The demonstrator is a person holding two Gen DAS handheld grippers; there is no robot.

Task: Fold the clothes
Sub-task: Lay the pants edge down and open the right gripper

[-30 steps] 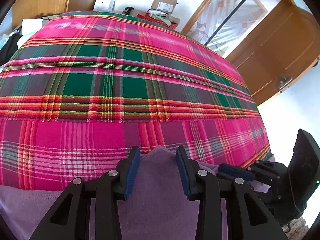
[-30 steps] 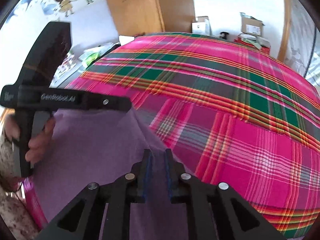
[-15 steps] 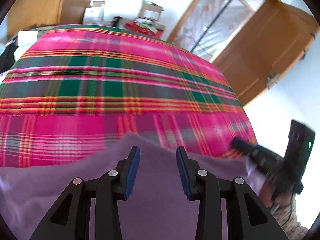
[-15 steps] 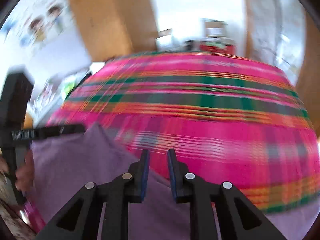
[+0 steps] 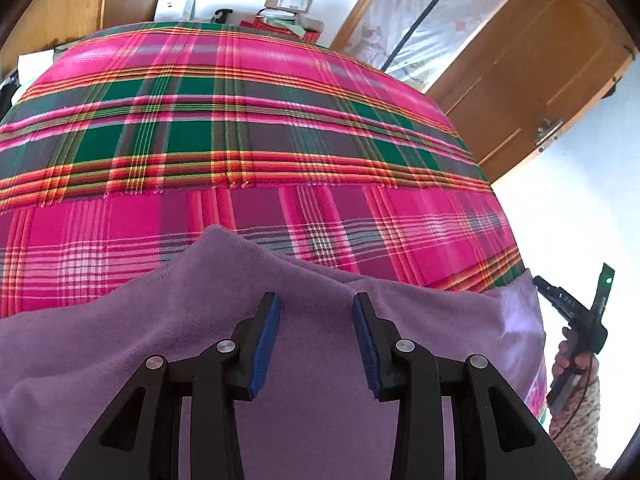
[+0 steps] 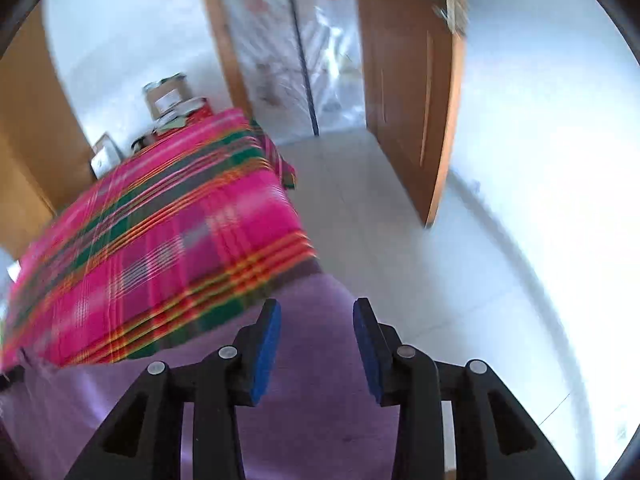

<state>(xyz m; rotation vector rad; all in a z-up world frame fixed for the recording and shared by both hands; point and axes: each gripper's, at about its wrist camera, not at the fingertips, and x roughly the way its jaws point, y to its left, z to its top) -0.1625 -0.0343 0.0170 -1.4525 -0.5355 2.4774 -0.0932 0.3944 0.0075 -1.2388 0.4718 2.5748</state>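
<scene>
Since the earlier frame the right claw (image 6: 316, 336) had swung off toward the bed corner, jaws opening, nothing pinched between them. Purple fleece garment (image 5: 208, 320) lay over the near edge of the plaid bedspread (image 5: 248, 132). Left claw (image 5: 316, 336) hovered above the fleece, released, pads clear of the cloth. Wooden door (image 6: 404, 92) beyond.
</scene>
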